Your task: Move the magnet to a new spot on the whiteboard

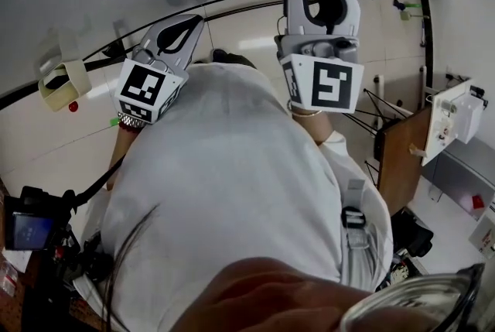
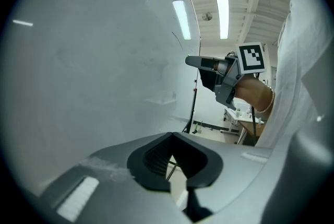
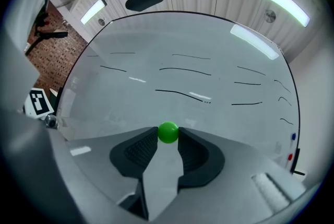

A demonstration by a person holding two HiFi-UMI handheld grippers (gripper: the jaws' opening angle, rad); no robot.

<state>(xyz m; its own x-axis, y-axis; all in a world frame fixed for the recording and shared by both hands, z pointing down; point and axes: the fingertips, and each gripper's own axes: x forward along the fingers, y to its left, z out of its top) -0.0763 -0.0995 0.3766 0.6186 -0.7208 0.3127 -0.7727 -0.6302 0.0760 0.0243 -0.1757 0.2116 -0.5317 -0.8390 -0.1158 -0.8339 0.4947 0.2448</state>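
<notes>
White cloth of the person's shirt (image 1: pixel 232 191) fills the near part of the head view. Above it two tools are raised toward the whiteboard (image 3: pixel 172 61).

I count two tools, one green magnet, and one red dot (image 3: pixel 290 156) and one blue dot (image 3: pixel 293 137), which are too small to say more about. The board also carries several thin black pen lines (image 3: pixel 182 95).

The left tool (image 2: pixel 169 137) has its jaws closed together at the tips, and nothing is between them. It is held just beside the board, at the person's left.

The right tool (image 3: pixel 168 132) is higher and more forward. Its jaws are closed only as far as the green magnet (image 3: pixel 168 132) allows, and this small ball sits pinched between the two tips. The magnet is right at the board surface, low in the middle part; I cannot tell if it touches the board.

Around the magnet the board is plain, with wide room to the left, to the right and upward as far as the pen lines. The dark frame (image 3: pixel 297 113) closes the board on the far right, and the red and blue dots lie near that edge, well apart from the magnet.
</notes>
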